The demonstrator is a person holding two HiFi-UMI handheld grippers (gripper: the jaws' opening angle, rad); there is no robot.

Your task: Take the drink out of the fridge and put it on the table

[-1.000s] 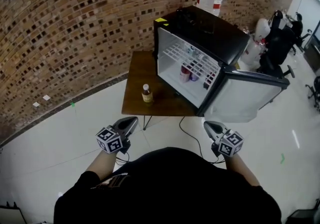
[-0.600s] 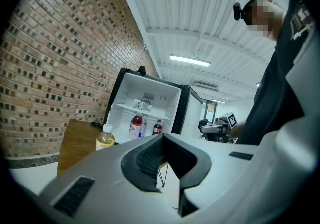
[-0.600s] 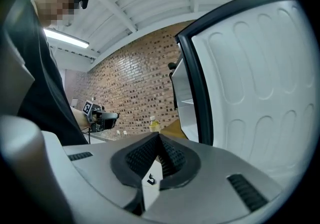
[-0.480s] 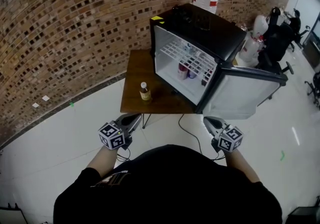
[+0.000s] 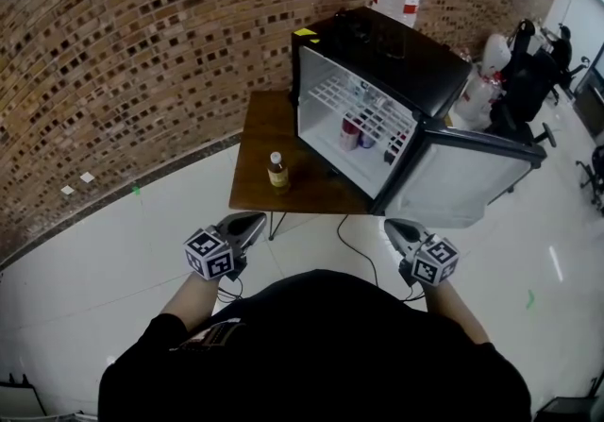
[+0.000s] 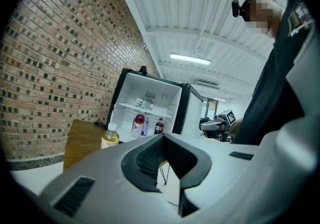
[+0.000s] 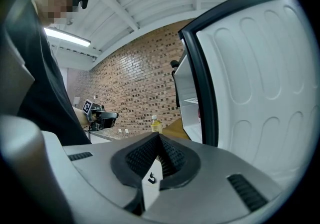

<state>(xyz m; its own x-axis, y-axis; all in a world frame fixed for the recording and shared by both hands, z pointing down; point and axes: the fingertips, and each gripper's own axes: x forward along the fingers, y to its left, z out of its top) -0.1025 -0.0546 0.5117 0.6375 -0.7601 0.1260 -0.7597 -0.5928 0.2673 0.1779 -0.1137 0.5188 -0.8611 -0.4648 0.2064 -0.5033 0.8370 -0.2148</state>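
**Drink on the table, both claws closed**

The yellow drink bottle [image 5: 276, 173] stands upright on the wooden table [image 5: 253, 132], beside the open black fridge [image 5: 401, 57]. Its label is too small to read (so are those on the bottles [image 5: 351, 134] inside). The left gripper [image 5: 253, 219] and right gripper [image 5: 392, 225] are pressed together, empty, above the glossy white floor [image 5: 104, 260]. A brick wall [image 5: 142, 42] is behind.

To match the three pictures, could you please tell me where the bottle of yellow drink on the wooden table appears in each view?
Head view: bottle of yellow drink, just left of centre, on the wooden table.
Left gripper view: left of centre, on the table.
Right gripper view: small, at centre.
Shared landmark: the open fridge, right of the bottle throughout.
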